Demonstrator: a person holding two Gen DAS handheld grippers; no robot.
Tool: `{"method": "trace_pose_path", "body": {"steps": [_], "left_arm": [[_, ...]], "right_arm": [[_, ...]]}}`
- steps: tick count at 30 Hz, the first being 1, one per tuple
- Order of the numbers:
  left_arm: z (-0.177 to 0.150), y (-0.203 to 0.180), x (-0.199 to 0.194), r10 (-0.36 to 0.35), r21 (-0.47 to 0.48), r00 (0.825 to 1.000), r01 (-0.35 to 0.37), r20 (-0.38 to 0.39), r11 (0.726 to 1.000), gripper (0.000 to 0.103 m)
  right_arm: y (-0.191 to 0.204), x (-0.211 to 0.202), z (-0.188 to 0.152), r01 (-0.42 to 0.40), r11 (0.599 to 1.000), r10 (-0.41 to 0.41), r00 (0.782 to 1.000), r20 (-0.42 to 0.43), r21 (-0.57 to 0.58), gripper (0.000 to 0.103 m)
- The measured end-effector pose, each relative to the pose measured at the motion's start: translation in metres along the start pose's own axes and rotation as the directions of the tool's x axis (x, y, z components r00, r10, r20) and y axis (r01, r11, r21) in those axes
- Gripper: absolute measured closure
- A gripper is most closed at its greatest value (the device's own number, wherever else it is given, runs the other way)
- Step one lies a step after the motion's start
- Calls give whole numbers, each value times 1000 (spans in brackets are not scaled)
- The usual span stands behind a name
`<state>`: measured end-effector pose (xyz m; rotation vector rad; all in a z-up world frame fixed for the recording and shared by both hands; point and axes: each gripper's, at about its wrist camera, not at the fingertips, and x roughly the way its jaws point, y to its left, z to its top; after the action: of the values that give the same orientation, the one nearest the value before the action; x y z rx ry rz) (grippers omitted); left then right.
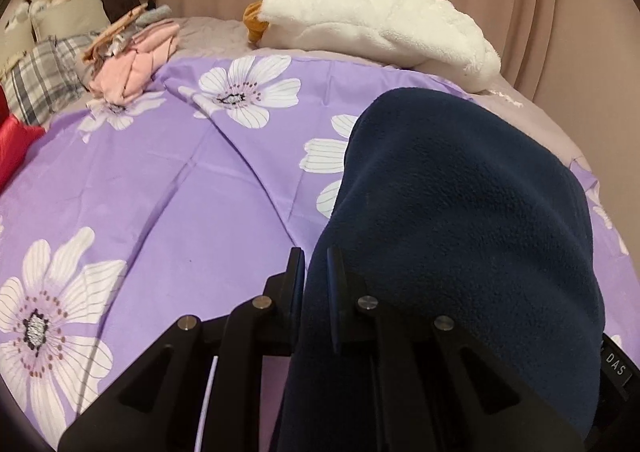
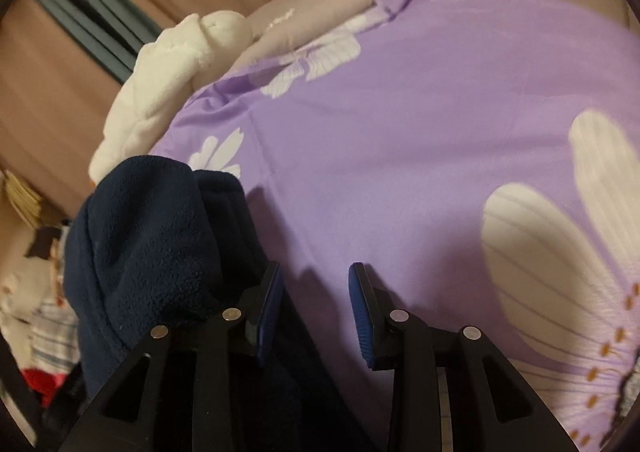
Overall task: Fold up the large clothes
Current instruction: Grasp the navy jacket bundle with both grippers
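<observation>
The left gripper [image 1: 316, 268] is clamped on a fold of the navy fleece garment [image 1: 460, 220], while the right gripper [image 2: 316, 292] stands apart with nothing pinched, the fleece draped over its left finger. This looks like laying the garment down on the purple flowered sheet [image 1: 180, 188] covering the bed. Next, lower and spread it flat; open sheet lies ahead, with the white plush toy [image 1: 380, 20] and a clothes pile [image 1: 132, 52] at the far edge.

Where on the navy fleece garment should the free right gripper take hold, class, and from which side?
Grip the bunched fold of the navy fleece garment just left of the right gripper, coming in sideways from the right. Its jaws stand open and empty over the purple floral sheet, while the left gripper is already shut on another part, so a second hold would probably spread the fabric.
</observation>
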<state>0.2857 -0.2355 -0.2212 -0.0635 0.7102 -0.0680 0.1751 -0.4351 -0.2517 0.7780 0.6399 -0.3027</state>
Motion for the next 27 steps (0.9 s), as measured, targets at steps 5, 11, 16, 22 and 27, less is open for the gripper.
{"method": "trace_pose_path", "body": {"steps": [5,11,16,22,27], "left_arm": [[0,-2,1,12,11,1000,-12,7,1000,94],[0,8,1,17,-28,1000,-17,1,999,82],[7,48,-3,-85,-96,992,75,-98,993,32],[10,126,-16,-413,-329,897,346,-157,879,22],[9,113,-29,-380,-196,915,351,-134,915,18]], "right_arm": [[-4,1,3,-5,1000,5,1000,-13,24,66],[-2,-3,6,23,999,-23,1000,-12,44,49],[-9,-17,9,-92,988,96,995,-24,122,35],[-15,-35,14,-266,949,275,961,-31,171,12],[-1,-55,17,-368,923,373,928,-24,109,6]]}}
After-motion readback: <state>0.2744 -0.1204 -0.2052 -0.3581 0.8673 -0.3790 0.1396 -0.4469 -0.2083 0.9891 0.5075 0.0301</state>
